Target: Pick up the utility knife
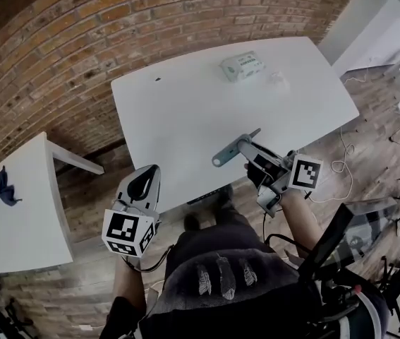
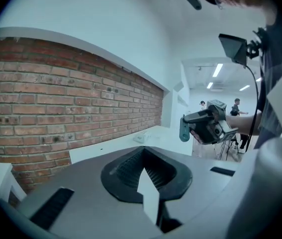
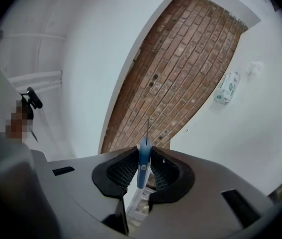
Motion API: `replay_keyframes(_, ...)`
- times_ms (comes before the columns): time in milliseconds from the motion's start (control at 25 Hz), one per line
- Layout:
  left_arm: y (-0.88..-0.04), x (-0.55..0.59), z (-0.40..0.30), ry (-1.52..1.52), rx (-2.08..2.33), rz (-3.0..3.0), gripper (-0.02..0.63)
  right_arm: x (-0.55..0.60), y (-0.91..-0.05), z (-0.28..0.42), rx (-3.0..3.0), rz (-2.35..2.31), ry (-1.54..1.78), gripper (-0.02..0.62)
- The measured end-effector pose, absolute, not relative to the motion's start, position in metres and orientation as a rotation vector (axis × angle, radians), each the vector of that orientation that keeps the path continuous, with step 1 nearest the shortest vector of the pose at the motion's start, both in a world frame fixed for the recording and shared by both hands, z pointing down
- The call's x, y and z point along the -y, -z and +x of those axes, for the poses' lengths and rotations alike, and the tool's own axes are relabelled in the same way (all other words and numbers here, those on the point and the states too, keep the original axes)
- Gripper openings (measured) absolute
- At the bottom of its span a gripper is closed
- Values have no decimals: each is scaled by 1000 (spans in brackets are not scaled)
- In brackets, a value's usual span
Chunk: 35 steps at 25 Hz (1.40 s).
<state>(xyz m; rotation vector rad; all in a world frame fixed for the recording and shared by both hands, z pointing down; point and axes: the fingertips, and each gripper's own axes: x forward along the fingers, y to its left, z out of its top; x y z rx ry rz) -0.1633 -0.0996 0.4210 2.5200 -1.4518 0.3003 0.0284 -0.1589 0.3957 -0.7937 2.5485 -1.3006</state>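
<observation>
The grey-blue utility knife hangs in the air over the front edge of the white table, and my right gripper is shut on it. In the right gripper view the knife stands between the pads, its thin blade pointing away from me. My left gripper is below the table's front left part, over the wooden floor, shut with nothing in it. In the left gripper view its jaws are closed together, and the right gripper with the knife shows at the right.
A pale green packet and a small white object lie at the table's far side. A second white table with a blue thing stands at the left. A brick wall runs behind.
</observation>
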Motion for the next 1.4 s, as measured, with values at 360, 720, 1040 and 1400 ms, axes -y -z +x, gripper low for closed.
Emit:
replay_keyframes(360, -409, 92, -139, -166, 1271, 2507, -3, 131, -362, 53, -2740, -730, 1061, 78)
replay_keyframes(720, -399, 99, -94, -309, 1398, 2509, -3, 140, -357, 92, -2824, -678, 980, 78)
replay_keyframes(1040, -394, 101, -13, -544, 1473, 2553, -3, 146, -354, 154, -2747, -503, 1006, 78)
replay_keyframes(1400, -392, 97, 32, -608, 1576, 2460, -3, 152, -372, 183, -2824, -377, 1015, 78)
